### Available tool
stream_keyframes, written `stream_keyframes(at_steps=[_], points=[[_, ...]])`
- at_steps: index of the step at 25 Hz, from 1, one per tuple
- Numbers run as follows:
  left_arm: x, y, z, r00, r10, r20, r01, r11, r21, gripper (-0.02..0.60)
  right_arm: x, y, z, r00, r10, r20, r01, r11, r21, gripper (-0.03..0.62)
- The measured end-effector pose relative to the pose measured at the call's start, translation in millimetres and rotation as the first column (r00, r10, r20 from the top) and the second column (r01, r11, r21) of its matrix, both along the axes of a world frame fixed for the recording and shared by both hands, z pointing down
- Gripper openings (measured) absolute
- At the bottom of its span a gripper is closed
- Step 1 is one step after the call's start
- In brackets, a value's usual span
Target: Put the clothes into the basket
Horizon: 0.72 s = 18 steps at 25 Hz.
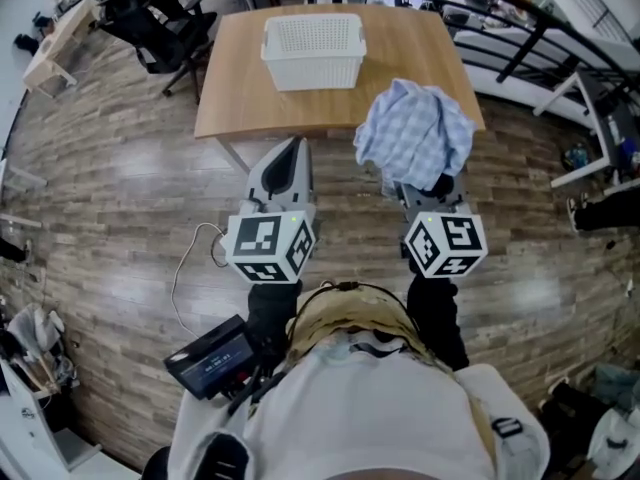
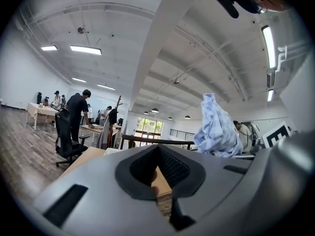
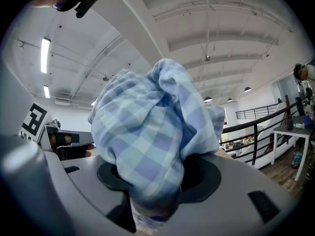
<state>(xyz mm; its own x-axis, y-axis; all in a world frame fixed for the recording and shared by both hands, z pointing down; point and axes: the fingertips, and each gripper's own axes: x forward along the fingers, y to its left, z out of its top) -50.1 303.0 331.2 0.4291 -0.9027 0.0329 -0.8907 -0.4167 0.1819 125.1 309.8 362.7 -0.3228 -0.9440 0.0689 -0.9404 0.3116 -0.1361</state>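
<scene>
Step judged as carry to white slatted plastic basket (image 1: 315, 71), empty on light wooden worktop (image 1: 235, 93), at 11 o'clock of load. Release best held back until load was lowered past rim.
Blue-and-white checked cloth bundle (image 1: 412, 133) was pinched in right gripper (image 3: 156, 200) jaws, bunched over tips toward 12 o'clock.
Left gripper (image 1: 288, 160) jaws were pressed together, nothing held.

Bright, even light from ceiling strip lights (image 2: 84, 49); floor (image 1: 110, 198) glare; strong fisheye, dark corners.

Pale blue-and-white checked cloth (image 1: 415, 133) at centre right; white basket (image 1: 313, 50) (fine grid of holes) at top centre; tan wood-grain table (image 1: 235, 88) beneath.
</scene>
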Motion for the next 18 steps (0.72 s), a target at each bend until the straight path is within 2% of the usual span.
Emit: stream_keyframes(at_steps=[5, 9, 14, 18], points=[[-27, -3, 20, 0.999, -0.037, -0.029, 0.037, 0.999, -0.027, 0.000, -18, -2, 21, 1.000, -0.002, -0.005, 0.002, 1.000, -0.030, 0.235], [-43, -29, 39, 0.997, -0.063, -0.036, 0.060, 0.996, -0.071, 0.000, -27, -28, 39, 1.000, -0.007, 0.000, 0.007, 0.997, -0.076, 0.235], [-46, -86, 59, 0.995, -0.094, -0.023, 0.091, 0.991, -0.095, 0.000, -30, -92, 54, 0.999, -0.032, 0.014, 0.033, 0.996, -0.082, 0.236], [-43, -160, 64, 0.992, -0.123, -0.003, 0.122, 0.988, -0.092, 0.000, -25, -178, 65, 0.998, -0.059, 0.038, 0.062, 0.994, -0.090, 0.236]])
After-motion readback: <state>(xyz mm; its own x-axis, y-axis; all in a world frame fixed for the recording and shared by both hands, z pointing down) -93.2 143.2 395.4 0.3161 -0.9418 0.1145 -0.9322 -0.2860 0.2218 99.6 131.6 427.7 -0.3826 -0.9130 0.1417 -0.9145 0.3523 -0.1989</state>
